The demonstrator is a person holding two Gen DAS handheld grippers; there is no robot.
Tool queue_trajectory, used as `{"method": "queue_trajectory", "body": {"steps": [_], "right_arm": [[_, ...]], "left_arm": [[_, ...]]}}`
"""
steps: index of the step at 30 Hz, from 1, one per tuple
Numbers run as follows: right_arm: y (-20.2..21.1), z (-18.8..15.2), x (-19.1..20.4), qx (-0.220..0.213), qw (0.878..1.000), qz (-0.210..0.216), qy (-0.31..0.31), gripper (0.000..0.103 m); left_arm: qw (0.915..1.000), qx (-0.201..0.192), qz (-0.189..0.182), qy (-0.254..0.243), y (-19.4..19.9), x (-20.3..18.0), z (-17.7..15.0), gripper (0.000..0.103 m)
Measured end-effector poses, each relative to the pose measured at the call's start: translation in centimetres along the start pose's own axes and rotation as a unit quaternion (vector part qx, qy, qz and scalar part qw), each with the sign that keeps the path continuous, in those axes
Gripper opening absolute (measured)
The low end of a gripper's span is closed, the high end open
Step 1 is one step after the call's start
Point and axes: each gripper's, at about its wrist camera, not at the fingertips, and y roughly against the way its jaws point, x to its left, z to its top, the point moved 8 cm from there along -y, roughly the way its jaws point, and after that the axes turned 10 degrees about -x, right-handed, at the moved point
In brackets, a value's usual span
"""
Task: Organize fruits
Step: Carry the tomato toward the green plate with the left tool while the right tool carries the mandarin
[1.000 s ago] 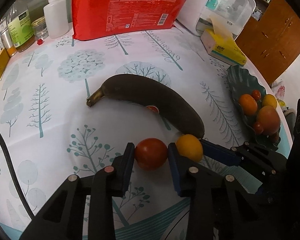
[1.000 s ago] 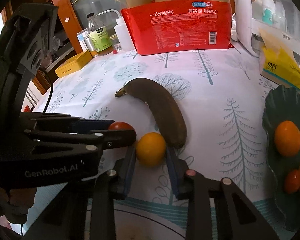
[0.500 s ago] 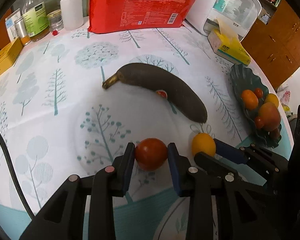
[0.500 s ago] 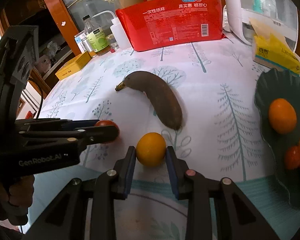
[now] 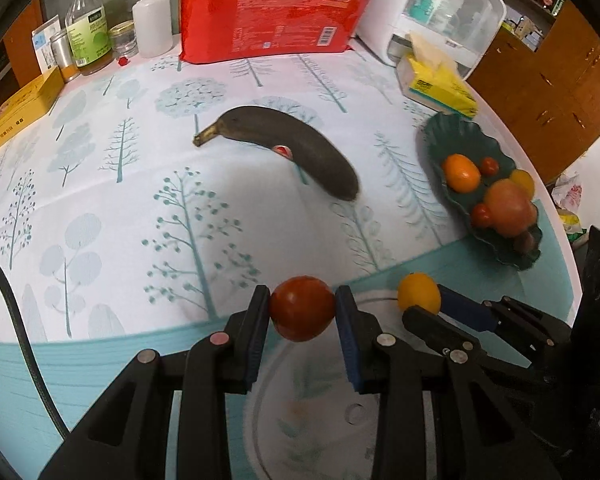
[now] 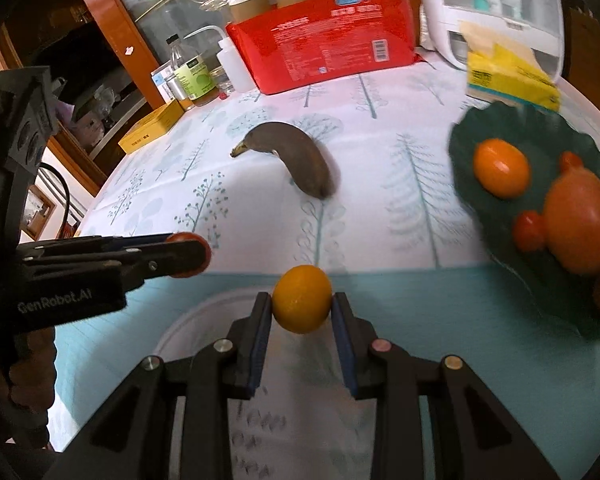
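Two fruits are held off the bench (image 5: 100, 208), one in each tool. The left tool (image 5: 302, 314) is clamped on a round red tomato (image 5: 302, 314), which is pressed between its blue-padded fingers (image 5: 260, 332) above the near edge of the tree-patterned tablecloth. The right tool (image 6: 302, 299) is clamped on a small round yellow-orange citrus fruit (image 6: 302, 299), held just to the right of the left tool and above the pale blue border of the cloth. In the right wrist view the left tool is seen from the side at the left, with the tomato showing at its tip.

A dark, overripe brown banana (image 5: 284, 144) is laid on the bench farther away, near the middle, its stem end turned to the left. A dark green scalloped dish (image 5: 452, 136) is placed at the right, well apart from the banana, and several orange, red and yellow fruits are gathered in it. A yellow tissue pack (image 5: 436, 84) is set just beyond the dish, and a large red package (image 5: 272, 20) stands at the far edge.
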Motion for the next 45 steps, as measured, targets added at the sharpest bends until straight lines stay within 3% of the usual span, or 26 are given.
{"method": "queue_trajectory", "body": {"steps": [10,26,37,45], "right_arm": [[4.8,-1.3,-3.3,-0.002,1.000,-0.015,0.000,0.031],[11.3,0.6,-11.9,-0.012,0.999,-0.036,0.025,0.031],[12.3,1.8,-19.2,0.002,0.998,-0.053,0.031,0.031],[11.5,2.2,-22.2,0.018,0.999,-0.032,0.032,0.031]], "left_arm": [[0.9999,-0.009,-0.010,-0.001,2.1,-5.2,-1.2,0.032],[0.9990,-0.035,-0.016,0.024,1.9,-13.9,-0.3,0.032],[0.9980,-0.047,-0.008,0.042,-1.1,-18.6,1.3,0.032],[0.9976,-0.038,0.001,0.058,-3.9,-20.8,1.9,0.032]]}}
